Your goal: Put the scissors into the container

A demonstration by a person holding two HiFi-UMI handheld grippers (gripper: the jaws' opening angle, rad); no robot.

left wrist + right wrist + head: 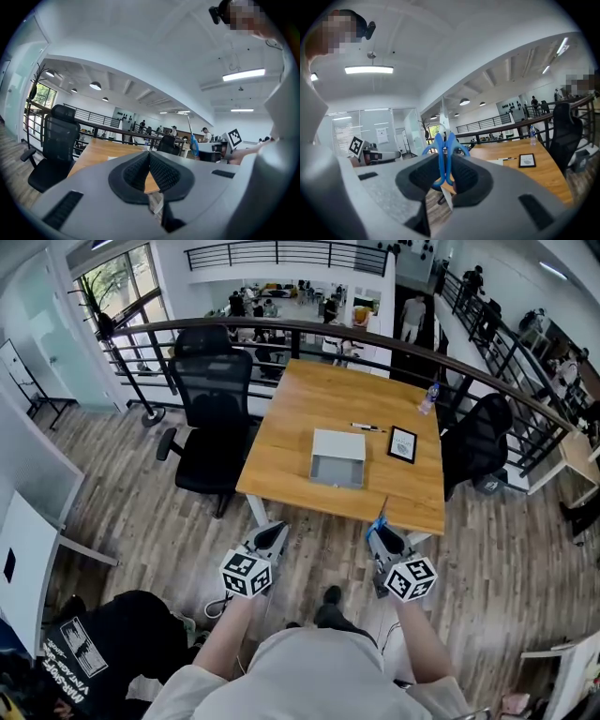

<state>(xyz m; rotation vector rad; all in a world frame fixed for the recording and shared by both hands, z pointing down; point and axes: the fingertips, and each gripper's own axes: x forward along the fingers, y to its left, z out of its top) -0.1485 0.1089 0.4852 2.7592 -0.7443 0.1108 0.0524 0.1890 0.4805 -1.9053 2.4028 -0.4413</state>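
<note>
The blue-handled scissors are clamped between the pads of my right gripper, handles pointing away from me and the blade tips toward the camera. In the head view the scissors stick up from my right gripper, just short of the wooden table's near edge. The container, a pale grey open box, stands on the table's near middle, ahead and slightly left of the scissors. My left gripper hangs to the left at the same height, its jaws shut with nothing between them.
A pen, a small black-framed tablet and a bottle lie on the table's right side. Black office chairs stand at the left and right. A curved railing runs behind. A person in black crouches at bottom left.
</note>
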